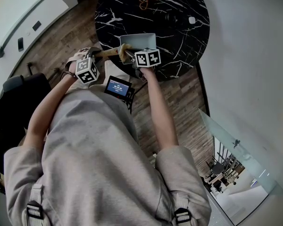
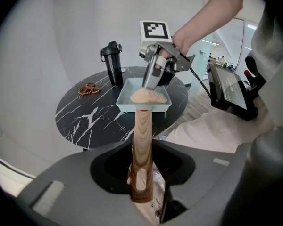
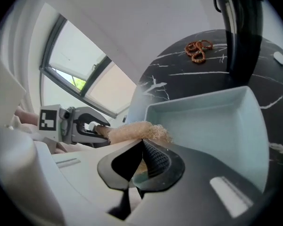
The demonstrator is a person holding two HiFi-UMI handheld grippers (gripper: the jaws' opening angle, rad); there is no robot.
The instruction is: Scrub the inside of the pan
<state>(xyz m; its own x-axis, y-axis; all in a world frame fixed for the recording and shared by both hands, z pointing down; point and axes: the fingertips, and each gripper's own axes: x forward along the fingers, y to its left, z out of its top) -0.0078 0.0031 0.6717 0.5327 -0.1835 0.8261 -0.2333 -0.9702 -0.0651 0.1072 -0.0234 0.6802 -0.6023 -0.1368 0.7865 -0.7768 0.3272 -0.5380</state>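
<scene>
A pale blue square pan [image 1: 144, 40] sits at the near edge of the round black marble table [image 1: 179, 46]. Its wooden handle [image 1: 108, 52] points left, off the table. My left gripper [image 1: 96, 55] is shut on that handle [image 2: 142, 145], which runs from between the jaws [image 2: 141, 173] to the pan [image 2: 127, 91]. My right gripper [image 1: 129, 51] is shut on a tan fibrous scrubber [image 1: 124, 48]. The scrubber [image 2: 148, 96] rests at the pan's near rim, just inside it, with the right gripper [image 2: 151, 81] above. In the right gripper view the scrubber [image 3: 137, 133] lies just past the jaws [image 3: 141, 149], beside the pan [image 3: 212, 121].
A black bottle [image 2: 112, 62] stands at the table's far side, with a brown beaded loop [image 2: 89, 89] beside it. A small white object [image 1: 192, 20] lies on the table's right. A screen device [image 1: 118, 87] hangs at the person's waist. Wood floor surrounds the table.
</scene>
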